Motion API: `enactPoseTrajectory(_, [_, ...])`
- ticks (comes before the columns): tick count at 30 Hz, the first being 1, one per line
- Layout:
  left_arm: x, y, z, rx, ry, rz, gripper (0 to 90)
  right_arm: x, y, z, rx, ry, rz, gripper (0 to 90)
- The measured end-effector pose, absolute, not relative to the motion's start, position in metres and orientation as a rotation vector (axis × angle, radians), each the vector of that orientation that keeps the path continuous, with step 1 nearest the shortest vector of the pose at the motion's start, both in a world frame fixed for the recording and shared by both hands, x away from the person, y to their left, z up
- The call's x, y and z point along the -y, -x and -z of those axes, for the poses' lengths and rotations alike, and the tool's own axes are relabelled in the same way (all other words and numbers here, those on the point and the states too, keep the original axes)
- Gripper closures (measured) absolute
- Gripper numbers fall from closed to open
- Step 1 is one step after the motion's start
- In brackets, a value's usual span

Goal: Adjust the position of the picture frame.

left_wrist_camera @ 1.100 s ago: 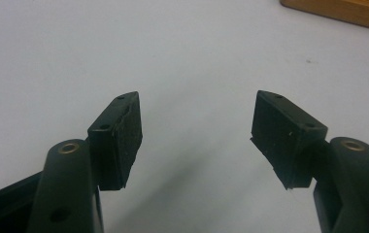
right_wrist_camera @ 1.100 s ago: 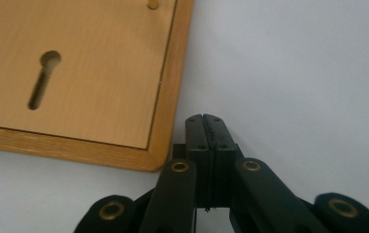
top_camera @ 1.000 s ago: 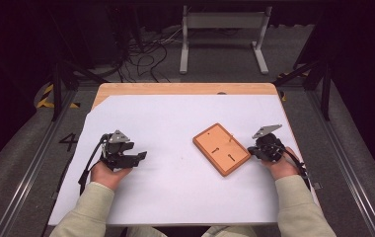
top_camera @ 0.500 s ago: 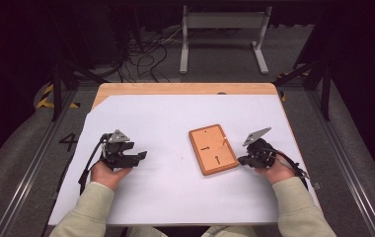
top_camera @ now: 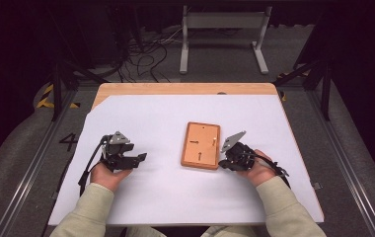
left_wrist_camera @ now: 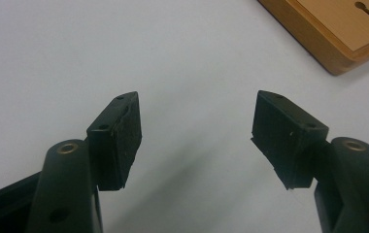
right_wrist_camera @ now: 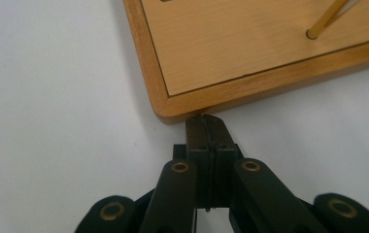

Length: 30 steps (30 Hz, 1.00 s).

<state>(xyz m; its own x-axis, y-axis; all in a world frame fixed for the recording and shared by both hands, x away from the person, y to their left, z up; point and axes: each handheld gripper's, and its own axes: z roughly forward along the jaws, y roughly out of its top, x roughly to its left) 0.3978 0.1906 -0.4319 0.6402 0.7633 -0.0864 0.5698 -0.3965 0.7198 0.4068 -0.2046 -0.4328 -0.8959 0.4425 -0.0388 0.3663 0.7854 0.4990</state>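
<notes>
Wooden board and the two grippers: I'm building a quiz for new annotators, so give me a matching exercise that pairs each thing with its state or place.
Things:
1. left gripper
2. right gripper
3. wooden board
4. white sheet

States or places:
A. lies flat near the table's middle, keyhole slots facing up
B. jaws pressed together, tips at the board's corner
C. covers most of the table top
D. jaws wide apart over bare sheet, holding nothing

Pairs: 1-D, 2-B, 3-A, 4-C
</notes>
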Motion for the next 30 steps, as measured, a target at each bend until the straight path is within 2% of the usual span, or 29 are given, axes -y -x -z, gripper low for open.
enactPoseTrajectory(9, [-0.192, -0.396, 0.432, -1.034, -2.12, -0.343, 35.1, 0.191, -0.407, 0.432, -2.813, -0.578, -0.762, 90.0])
enactPoseTrajectory(14, [-0.192, -0.396, 0.432, -1.039, -2.105, -0.333, 36.1, 0.205, -0.414, 0.41, -2.712, -0.623, -0.846, 90.0])
enactPoseTrajectory(15, [-0.192, -0.396, 0.431, -1.036, -2.093, -0.318, 36.4, 0.212, -0.423, 0.398, -2.64, -0.669, -0.917, 90.0])
enactPoseTrajectory(22, [-0.192, -0.393, 0.43, -1.023, -2.079, -0.294, 39.0, 0.222, -0.464, 0.381, -2.532, -0.788, -0.981, 90.0])
enactPoseTrajectory(30, [-0.196, -0.387, 0.432, -1.026, -2.079, -0.294, 40.7, 0.214, -0.506, 0.396, -2.509, -0.851, -0.936, 90.0])
